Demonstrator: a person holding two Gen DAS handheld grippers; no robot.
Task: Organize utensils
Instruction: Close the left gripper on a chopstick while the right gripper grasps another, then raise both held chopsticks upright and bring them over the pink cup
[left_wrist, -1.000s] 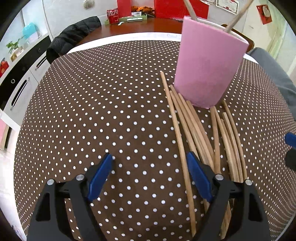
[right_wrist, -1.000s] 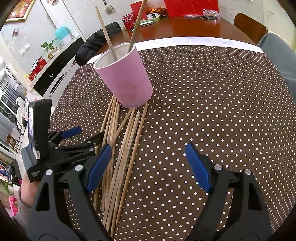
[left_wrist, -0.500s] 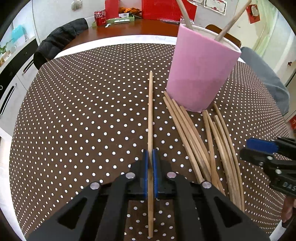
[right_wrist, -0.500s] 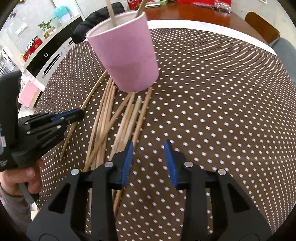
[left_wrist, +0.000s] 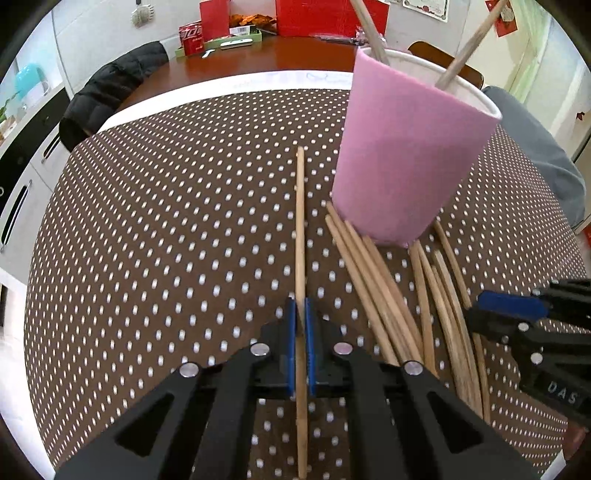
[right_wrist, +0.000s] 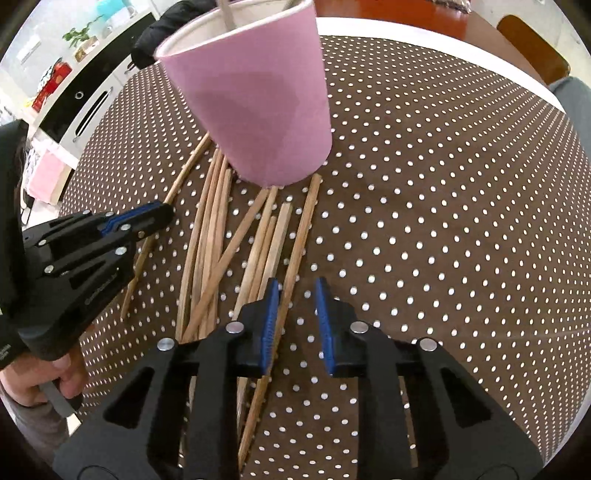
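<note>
A pink cup stands on the dotted tablecloth with two wooden chopsticks in it; it also shows in the right wrist view. Several loose chopsticks lie fanned in front of it, also in the right wrist view. My left gripper is shut on one chopstick, which points toward the cup's left side. My right gripper is narrowly open, low over the rightmost chopstick, which passes by its left finger.
The brown dotted tablecloth covers the round table. A black jacket hangs on a chair at the far left. Red boxes and a can stand on the bare wood beyond. A grey cushion lies at the right edge.
My left gripper closed on one chopstick and has drawn it away from the pile. My right gripper narrowed and moved down and forward to the rightmost chopstick.
</note>
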